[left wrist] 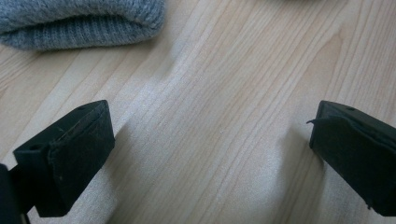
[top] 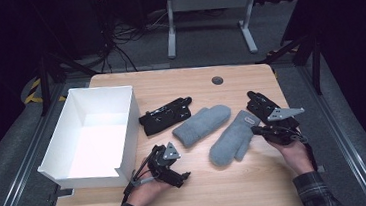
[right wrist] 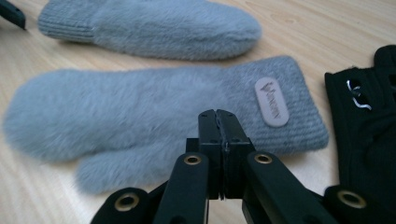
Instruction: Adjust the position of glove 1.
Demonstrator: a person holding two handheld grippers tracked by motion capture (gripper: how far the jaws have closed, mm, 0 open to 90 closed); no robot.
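We see two grey mittens (top: 226, 129) mid-table, right of white box (top: 93, 136). Soft, light, floppy; we'd pinch ribbed cuff (right wrist: 299, 109). Left gripper (top: 169, 164) jaws wide apart over bare wood; right gripper (right wrist: 219, 135) jaws together, empty.

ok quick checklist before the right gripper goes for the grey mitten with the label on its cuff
1. Right gripper open for a grasp: not ok, jaws pressed together.
2. Fluffy grey mitten with the pale oval label lying flat and uncovered: ok.
3. Right gripper aimed at the ribbed cuff: ok, jaws sit just before it.
4. Black fingerless glove clear of the cuff: ok, narrow gap.
5. Left gripper out of the way: ok, open over bare wood.
6. White open box has room: ok.
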